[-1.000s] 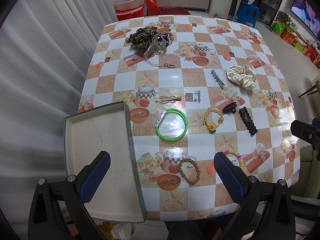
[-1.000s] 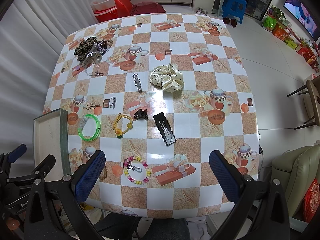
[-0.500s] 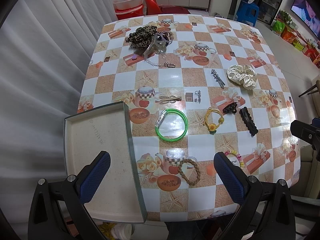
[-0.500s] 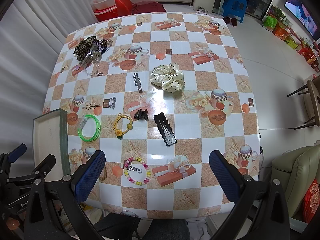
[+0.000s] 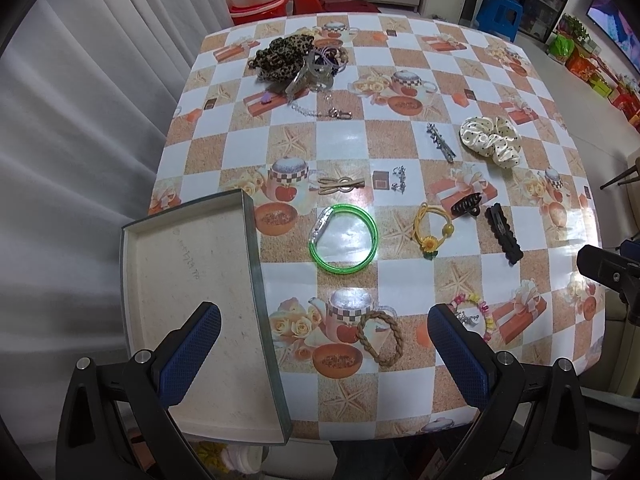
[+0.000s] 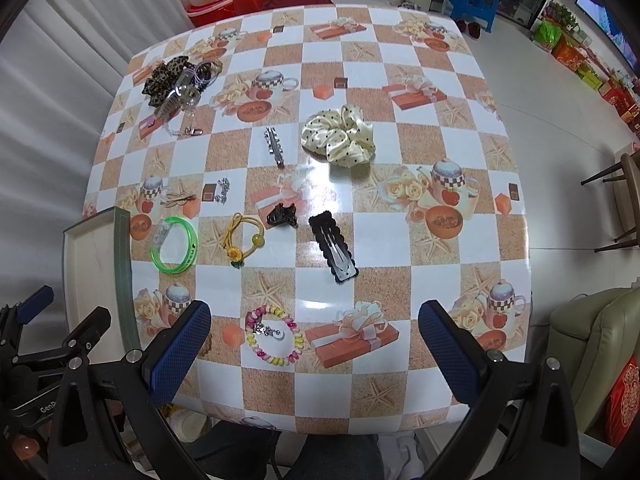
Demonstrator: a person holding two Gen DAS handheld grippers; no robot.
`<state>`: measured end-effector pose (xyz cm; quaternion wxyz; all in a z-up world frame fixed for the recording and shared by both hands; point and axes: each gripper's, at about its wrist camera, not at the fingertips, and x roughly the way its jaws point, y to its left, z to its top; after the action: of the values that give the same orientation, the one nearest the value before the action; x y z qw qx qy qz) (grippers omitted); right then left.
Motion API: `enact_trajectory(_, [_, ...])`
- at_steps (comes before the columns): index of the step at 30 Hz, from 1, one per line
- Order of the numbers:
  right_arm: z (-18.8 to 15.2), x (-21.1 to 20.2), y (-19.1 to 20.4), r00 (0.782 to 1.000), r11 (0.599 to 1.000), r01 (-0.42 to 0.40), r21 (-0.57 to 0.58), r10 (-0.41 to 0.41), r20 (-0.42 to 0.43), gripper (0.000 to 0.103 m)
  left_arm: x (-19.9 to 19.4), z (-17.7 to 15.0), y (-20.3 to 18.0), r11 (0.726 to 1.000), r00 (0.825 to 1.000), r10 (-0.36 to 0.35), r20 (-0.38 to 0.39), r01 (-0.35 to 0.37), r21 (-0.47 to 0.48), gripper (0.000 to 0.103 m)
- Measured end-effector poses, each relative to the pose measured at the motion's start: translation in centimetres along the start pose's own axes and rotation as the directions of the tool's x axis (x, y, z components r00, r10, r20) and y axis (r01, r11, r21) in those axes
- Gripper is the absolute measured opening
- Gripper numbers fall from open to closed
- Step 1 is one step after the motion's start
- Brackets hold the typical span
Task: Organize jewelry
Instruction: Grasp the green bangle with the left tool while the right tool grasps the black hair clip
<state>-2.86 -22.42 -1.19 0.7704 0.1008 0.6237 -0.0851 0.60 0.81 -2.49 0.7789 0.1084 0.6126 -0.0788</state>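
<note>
On the checkered tablecloth, both the left gripper and right gripper hover spread and empty, so start best with the nearest beaded bracelet, lifting it into the tray.

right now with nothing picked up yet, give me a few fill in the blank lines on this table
1. The shallow grey tray holds ____ items.
2. The translucent bangle is ____ in colour.
3. The cream scrunchie has black ____.
4. Both the left gripper and right gripper are ____.

Missing words: no; green; dots; open
</note>
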Motion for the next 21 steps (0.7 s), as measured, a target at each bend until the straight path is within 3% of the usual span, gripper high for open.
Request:
enact_trajectory(12, [-0.1,4.8,-0.9,0.994,1.000,-0.011,0.005,0.012,-0.110,0.103,4.1,0.4,-0.6,1.000,0.997,0.002,-0.076,-0.002,-0.006,0.103])
enact_trajectory(21, [0.6,9.0,-2.1,0.984,0.999,0.033,0.014,-0.030,-0.174,0.103,7.7,1.7,-0.3,0.999,0.997,-0.018,-0.073,0.015,-0.037,0.103])
